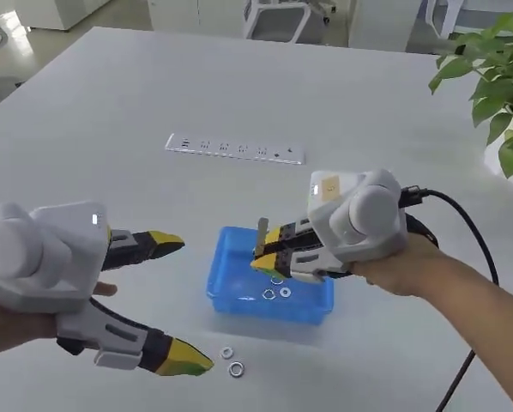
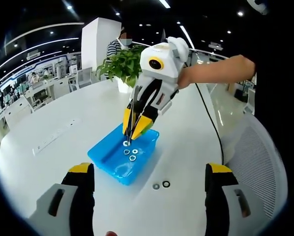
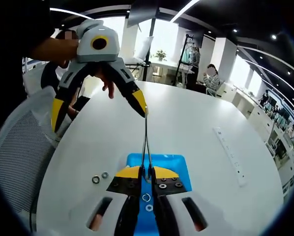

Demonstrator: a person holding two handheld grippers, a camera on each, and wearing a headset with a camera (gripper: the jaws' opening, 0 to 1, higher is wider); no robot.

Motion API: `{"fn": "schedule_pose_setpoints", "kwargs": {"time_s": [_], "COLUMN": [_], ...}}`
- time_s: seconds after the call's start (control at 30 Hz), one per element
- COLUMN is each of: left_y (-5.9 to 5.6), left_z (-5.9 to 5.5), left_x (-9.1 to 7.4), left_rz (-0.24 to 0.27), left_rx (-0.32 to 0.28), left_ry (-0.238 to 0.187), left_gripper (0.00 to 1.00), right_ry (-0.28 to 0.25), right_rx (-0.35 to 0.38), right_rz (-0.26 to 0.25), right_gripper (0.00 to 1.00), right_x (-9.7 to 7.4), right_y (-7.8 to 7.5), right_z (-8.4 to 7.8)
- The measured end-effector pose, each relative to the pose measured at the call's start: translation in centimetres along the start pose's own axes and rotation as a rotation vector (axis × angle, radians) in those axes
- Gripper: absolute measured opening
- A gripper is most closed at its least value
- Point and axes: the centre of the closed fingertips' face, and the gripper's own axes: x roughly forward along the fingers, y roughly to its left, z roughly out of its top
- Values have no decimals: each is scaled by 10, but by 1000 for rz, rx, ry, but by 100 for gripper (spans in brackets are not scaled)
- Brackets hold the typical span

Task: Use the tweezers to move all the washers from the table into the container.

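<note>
Tweezers [image 3: 146, 140] are seen pinched between the pressed-together jaws of the right gripper [image 3: 146, 173], with the thin blades reaching forward from the yellow jaw tips. In the left gripper view the tweezers are pointed down into a blue container [image 2: 107, 158]. Their tips are set at the uppermost of three washers [image 2: 127, 152] lying on the container's floor. Whether that washer is gripped or merely touched cannot be told.

In the head view the right gripper is held by a hand [image 1: 392, 269] at the container's 3 o'clock, and a black cable [image 1: 464, 216] is seen running off toward 4 o'clock.

The left gripper [image 1: 181, 302] is held at the container's 9 o'clock. Its two jaws are spread wide, with nothing held between them.

On the white table [image 1: 111, 103], two washers [image 1: 236, 369] are seen lying side by side. They are placed just outside the container at its 7 o'clock, close beside the nearer jaw tip of the left gripper.

A white power strip [image 1: 235, 148] is laid flat on the table well beyond the container, toward 12 o'clock. A leafy green plant [image 1: 497, 77] is pictured at the table's far edge, at about 2 o'clock.
</note>
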Motion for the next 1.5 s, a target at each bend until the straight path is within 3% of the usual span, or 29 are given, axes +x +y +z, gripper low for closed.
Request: {"fn": "schedule_pose_setpoints", "kwargs": {"time_s": [0.73,0.93,1.23,1.5], "left_y": [16,23,37,47], "left_z": [-4,-1,12,23], "left_x": [4,10,21,37], "left_rz": [17,16,33,15], "left_rx": [-23,-18,54,131], "left_ry": [4,7,3,14], "left_gripper": [99,93,65,39], "right_ry": [-3,9,31,48], "right_rx": [43,49,61,59], "right_rz": [29,42,65,81], "right_gripper": [8,8,8,8], "right_x": [29,36,44,49], "right_y": [-3,-2,0,4], "right_z": [-22,-32,-43,-50]}}
